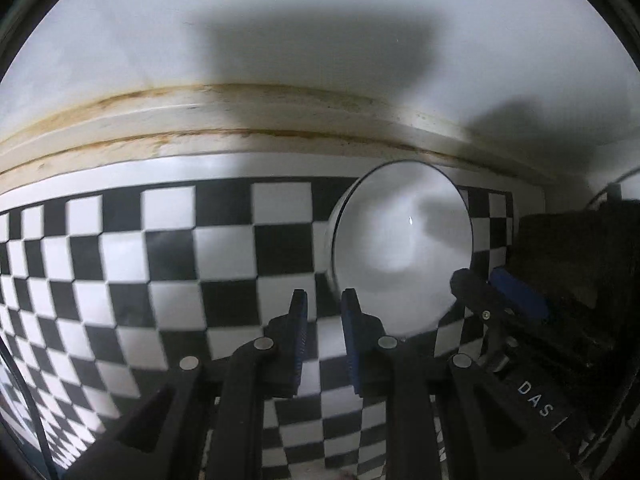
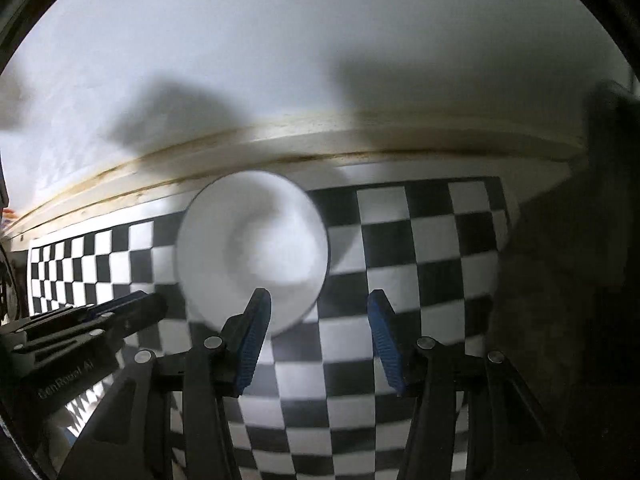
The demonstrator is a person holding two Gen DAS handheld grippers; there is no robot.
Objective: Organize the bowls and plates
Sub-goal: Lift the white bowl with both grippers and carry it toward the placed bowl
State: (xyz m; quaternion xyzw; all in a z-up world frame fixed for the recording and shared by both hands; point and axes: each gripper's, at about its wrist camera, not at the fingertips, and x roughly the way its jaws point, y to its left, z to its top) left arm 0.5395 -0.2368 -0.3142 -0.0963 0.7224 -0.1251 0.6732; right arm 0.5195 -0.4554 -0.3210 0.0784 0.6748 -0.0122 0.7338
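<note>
Fingers first: on our left gripper (image 1: 325,300) the two ribbed blue pads stand nearly together with only a thin slit between, clenched on nothing. On our right gripper (image 2: 318,300) the pads stand well apart, released, with bare checkered mat (image 2: 400,248) showing between them.

We see one white bowl (image 1: 400,248), smooth and glossy, round, with a thin dark line along its rim and a shallow rounded well at its centre. It sits on the mat near the far edge, mouth facing up toward both cameras. Being round, it shows no long axis.

Our mat is flat, printed in black and white squares with a plain white border. Behind it runs a pale ledge (image 1: 240,120) with rusty brown streaks along its grooves, and above that a plain white wall.

From the left wrist, the bowl lies ahead and to the right of the fingers, and the right gripper's black arm and blue pad reach just beside its right edge. From the right wrist, the bowl (image 2: 252,248) is blurred and lies ahead-left, its near rim behind the left finger (image 2: 254,332); the left gripper enters low at the left, marked with faint lettering we cannot read for sure.
</note>
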